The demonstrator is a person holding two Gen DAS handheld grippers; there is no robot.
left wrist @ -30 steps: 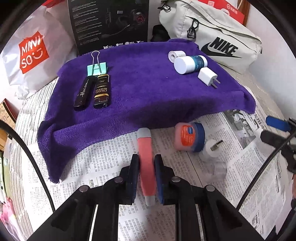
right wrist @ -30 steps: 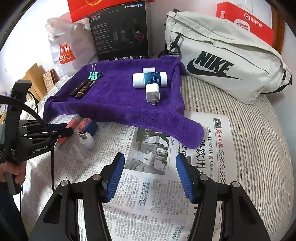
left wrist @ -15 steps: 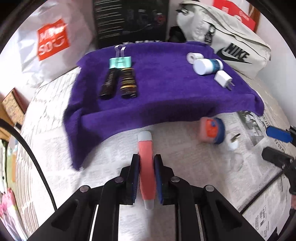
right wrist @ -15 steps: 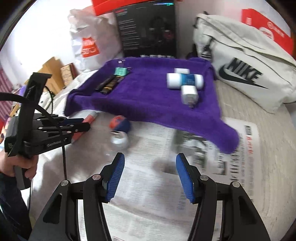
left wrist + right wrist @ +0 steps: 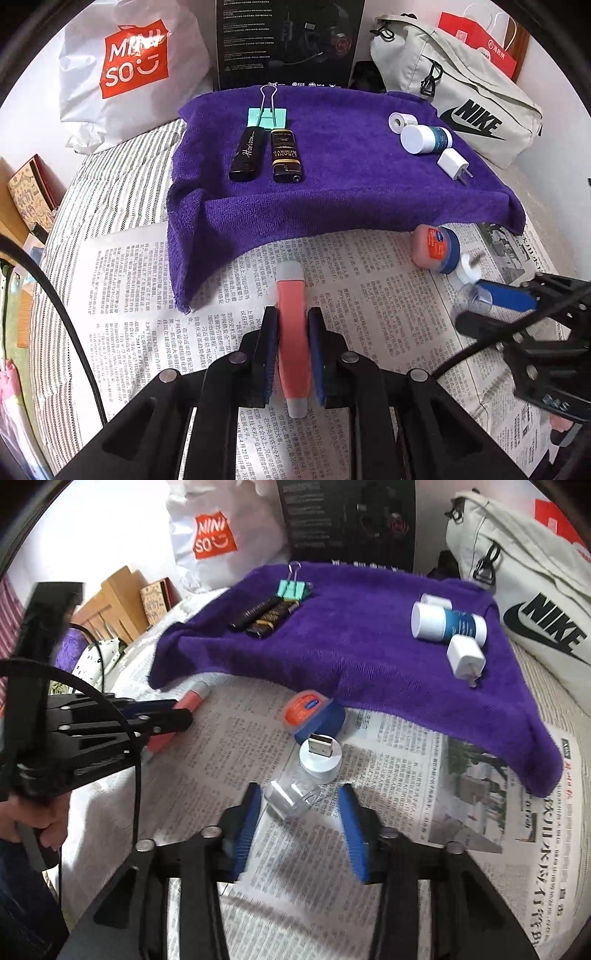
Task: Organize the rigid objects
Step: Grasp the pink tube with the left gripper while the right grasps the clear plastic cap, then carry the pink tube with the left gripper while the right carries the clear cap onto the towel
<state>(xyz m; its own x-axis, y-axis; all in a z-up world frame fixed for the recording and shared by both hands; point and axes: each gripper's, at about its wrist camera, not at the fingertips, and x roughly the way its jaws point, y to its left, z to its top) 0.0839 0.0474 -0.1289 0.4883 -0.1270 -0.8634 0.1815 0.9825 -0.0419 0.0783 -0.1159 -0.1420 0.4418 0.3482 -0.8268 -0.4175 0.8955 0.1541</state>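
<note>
My left gripper [image 5: 291,354] is shut on a pink tube with grey ends [image 5: 291,314], held over the newspaper in front of the purple towel [image 5: 340,192]. On the towel lie a teal binder clip [image 5: 266,115], two dark lighters [image 5: 266,155], a white tape roll [image 5: 399,121], a white-and-blue bottle [image 5: 424,138] and a white charger [image 5: 452,164]. My right gripper [image 5: 301,823] is open, its fingers on either side of a clear cap [image 5: 290,797]. A white USB plug [image 5: 319,758] and an orange-and-blue jar [image 5: 314,714] lie just beyond it.
A newspaper [image 5: 461,812] covers the striped bedding in front of the towel. Behind the towel stand a Miniso bag [image 5: 129,70], a black box [image 5: 288,40] and a grey Nike bag [image 5: 465,99]. Wooden items [image 5: 114,602] stand at the left.
My right gripper has moved left and forward, from the bare newspaper to the clear cap. My left gripper has lifted and carried the pink tube leftwards, still shut on it.
</note>
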